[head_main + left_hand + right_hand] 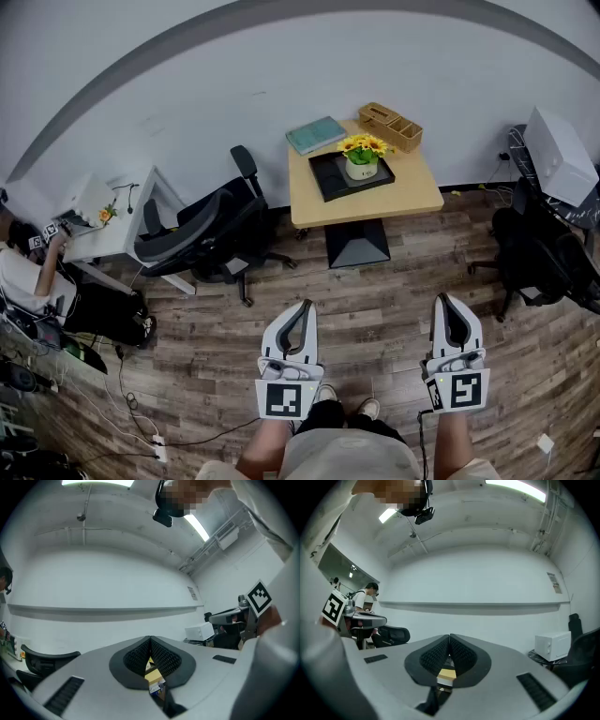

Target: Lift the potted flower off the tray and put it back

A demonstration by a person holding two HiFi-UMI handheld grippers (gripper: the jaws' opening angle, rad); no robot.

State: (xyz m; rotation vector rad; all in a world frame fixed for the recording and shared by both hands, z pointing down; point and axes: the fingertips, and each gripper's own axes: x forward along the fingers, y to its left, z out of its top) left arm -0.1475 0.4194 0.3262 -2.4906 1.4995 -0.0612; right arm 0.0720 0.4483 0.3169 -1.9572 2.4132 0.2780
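Approach seems pending: left claw (305, 307) and right claw (443, 301) closed, empty; potted flower (362, 157) on tray (324, 180) at twelve o'clock, probably needs reaching.

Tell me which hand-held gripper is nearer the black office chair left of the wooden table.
Left. The left hand-held gripper is just below-right of the chair; the right hand-held gripper is farther right.

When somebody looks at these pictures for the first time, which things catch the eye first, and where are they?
The yellow potted flower stands out first: it sits on a black tray on the small wooden table by the far wall. Next come the two white grippers low in the head view, the left gripper and the right gripper, both shut and empty, held over the wood floor well short of the table.
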